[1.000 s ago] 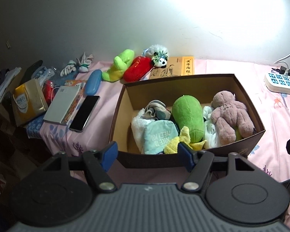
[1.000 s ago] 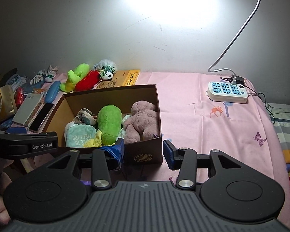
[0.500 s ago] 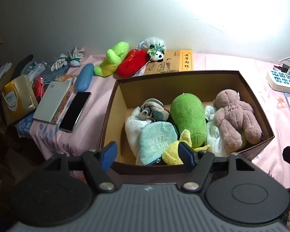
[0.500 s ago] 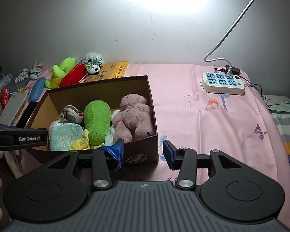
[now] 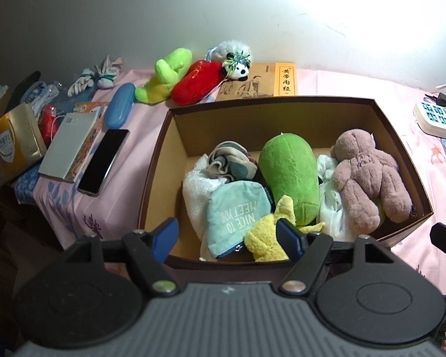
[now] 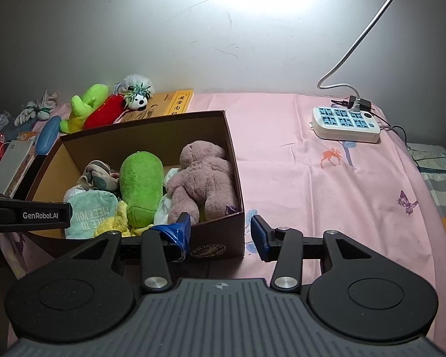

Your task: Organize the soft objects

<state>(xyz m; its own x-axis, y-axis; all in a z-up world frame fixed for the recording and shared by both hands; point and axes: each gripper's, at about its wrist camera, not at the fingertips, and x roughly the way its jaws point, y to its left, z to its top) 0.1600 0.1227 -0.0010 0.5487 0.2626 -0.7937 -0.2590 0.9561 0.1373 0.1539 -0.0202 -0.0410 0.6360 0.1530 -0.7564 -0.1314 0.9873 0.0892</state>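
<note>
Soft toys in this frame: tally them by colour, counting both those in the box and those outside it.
Green: 2, one in the cardboard box, one outside by the wall
Pink: 1, bear in the box
Yellow: 1, in the box
Red: 1, outside
Black and white: 1, panda outside
Total: 6

Your cardboard box (image 5: 175, 136) is dark brown outside and tan inside. In it you have a bright green plush (image 5: 288, 175), a dusty pink bear (image 5: 368, 178), a teal pouch (image 5: 238, 214) with white lettering, a yellow plush (image 5: 267, 235) and a white towel (image 5: 196, 193). Toward the bed's far edge you see a lime green plush (image 5: 163, 74), a red plush (image 5: 199, 80) and a black-and-white panda (image 5: 238, 68). The bedsheet (image 6: 312, 184) is pink, printed with an orange deer and purple butterfly. Your gripper pads (image 6: 258, 235) are blue.
</note>
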